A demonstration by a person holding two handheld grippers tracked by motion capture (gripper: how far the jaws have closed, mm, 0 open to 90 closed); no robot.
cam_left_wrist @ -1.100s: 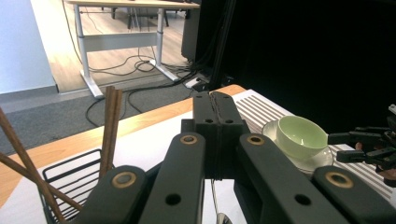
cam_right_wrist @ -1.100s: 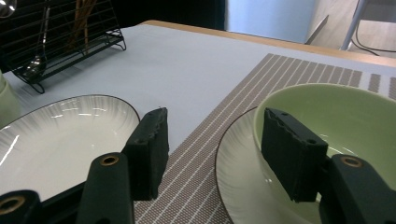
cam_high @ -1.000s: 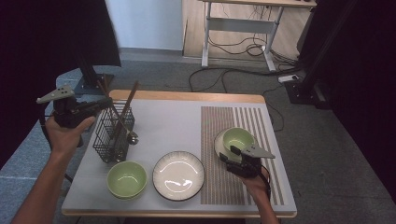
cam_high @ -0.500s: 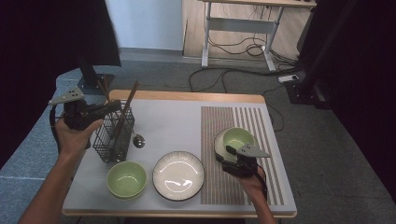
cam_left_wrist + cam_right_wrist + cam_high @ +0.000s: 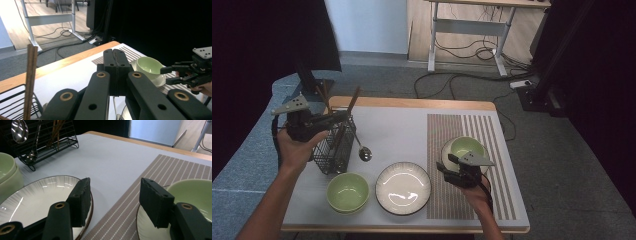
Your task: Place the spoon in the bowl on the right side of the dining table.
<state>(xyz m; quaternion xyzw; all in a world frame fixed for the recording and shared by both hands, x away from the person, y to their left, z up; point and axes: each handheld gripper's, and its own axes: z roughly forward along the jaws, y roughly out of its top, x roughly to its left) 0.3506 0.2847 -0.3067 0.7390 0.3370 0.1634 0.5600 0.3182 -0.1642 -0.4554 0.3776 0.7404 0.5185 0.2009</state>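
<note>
My left gripper point(image 5: 345, 117) is above the black wire basket point(image 5: 331, 152), shut on the handle of a metal spoon point(image 5: 364, 154). The spoon hangs down just right of the basket, and its bowl point(image 5: 19, 131) is in the air. In the left gripper view the jaws point(image 5: 115, 57) are pressed together. My right gripper point(image 5: 445, 163) stands open and low over the table, between the white plate point(image 5: 403, 187) and the saucer point(image 5: 447, 150) carrying a green bowl point(image 5: 467, 147). Nothing is between its jaws point(image 5: 115, 187).
Brown chopsticks point(image 5: 353, 99) and another utensil point(image 5: 31, 156) stand in the basket. A second green bowl point(image 5: 347, 192) sits at the front left beside the plate. A striped mat point(image 5: 494, 190) covers the right side of the table point(image 5: 397, 125).
My left hand has shifted right over the basket, carrying the spoon, which now hangs farther right. The right gripper has stayed in place.
</note>
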